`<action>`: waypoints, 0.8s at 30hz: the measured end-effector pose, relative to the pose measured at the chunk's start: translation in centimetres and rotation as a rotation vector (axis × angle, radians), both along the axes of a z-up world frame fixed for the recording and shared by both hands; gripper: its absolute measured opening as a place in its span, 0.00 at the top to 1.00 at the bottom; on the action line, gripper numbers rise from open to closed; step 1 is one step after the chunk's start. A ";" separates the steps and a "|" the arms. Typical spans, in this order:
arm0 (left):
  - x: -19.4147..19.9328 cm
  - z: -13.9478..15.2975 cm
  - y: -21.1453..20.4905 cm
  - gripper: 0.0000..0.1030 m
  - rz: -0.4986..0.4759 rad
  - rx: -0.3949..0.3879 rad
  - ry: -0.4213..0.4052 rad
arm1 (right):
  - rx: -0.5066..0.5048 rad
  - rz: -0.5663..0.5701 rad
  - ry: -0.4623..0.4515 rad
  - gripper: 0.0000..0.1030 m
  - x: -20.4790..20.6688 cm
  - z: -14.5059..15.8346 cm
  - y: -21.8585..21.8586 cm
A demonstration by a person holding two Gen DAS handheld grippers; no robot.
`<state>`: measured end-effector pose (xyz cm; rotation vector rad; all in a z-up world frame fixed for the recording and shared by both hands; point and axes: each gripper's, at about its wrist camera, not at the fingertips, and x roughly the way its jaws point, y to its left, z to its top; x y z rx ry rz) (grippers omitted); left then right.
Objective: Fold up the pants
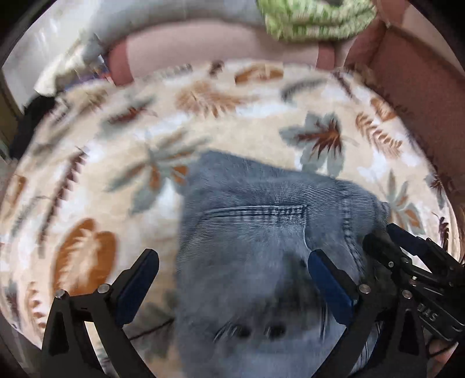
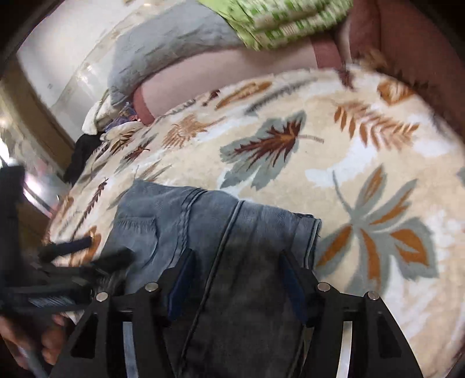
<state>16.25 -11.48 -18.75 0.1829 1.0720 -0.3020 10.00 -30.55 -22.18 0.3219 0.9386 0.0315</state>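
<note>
2 grippers, the left gripper (image 1: 232,273) and right gripper (image 2: 237,272), both spread wide and gripping nothing, hover over the folded jeans (image 1: 261,221) on the leaf-print blanket (image 1: 261,128); probably best to press and smooth the stack evenly, keeping edges aligned.

Faded blue denim pants (image 1: 261,232) bunched on cream fleece blanket with leaf print (image 1: 203,122), pocket seam facing up. Left tongs (image 1: 232,267) spread wide, denim between blue-padded fingers (image 1: 328,279). Right tongs (image 1: 386,238) at lower right, touching pants edge. Green patterned fabric (image 1: 314,20) far top. Motion blur throughout.
</note>
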 end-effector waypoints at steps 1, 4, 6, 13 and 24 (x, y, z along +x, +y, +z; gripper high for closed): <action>-1.1 1.2 0.7 0.00 0.003 0.012 -0.050 | -0.019 -0.001 -0.027 0.39 -1.1 0.7 0.2; -4.2 4.3 2.6 0.00 0.006 0.032 -0.184 | -0.077 -0.038 -0.099 0.37 -3.8 3.0 0.5; -5.8 6.2 3.5 0.00 0.011 0.049 -0.267 | -0.169 -0.047 -0.156 0.33 -5.4 5.0 1.1; -11.1 13.9 5.3 0.00 0.046 0.061 -0.581 | -0.273 -0.069 -0.259 0.26 -10.9 11.6 2.5; -14.1 19.9 7.6 0.00 0.119 -0.021 -0.648 | -0.427 -0.064 -0.364 0.20 -15.4 20.7 6.3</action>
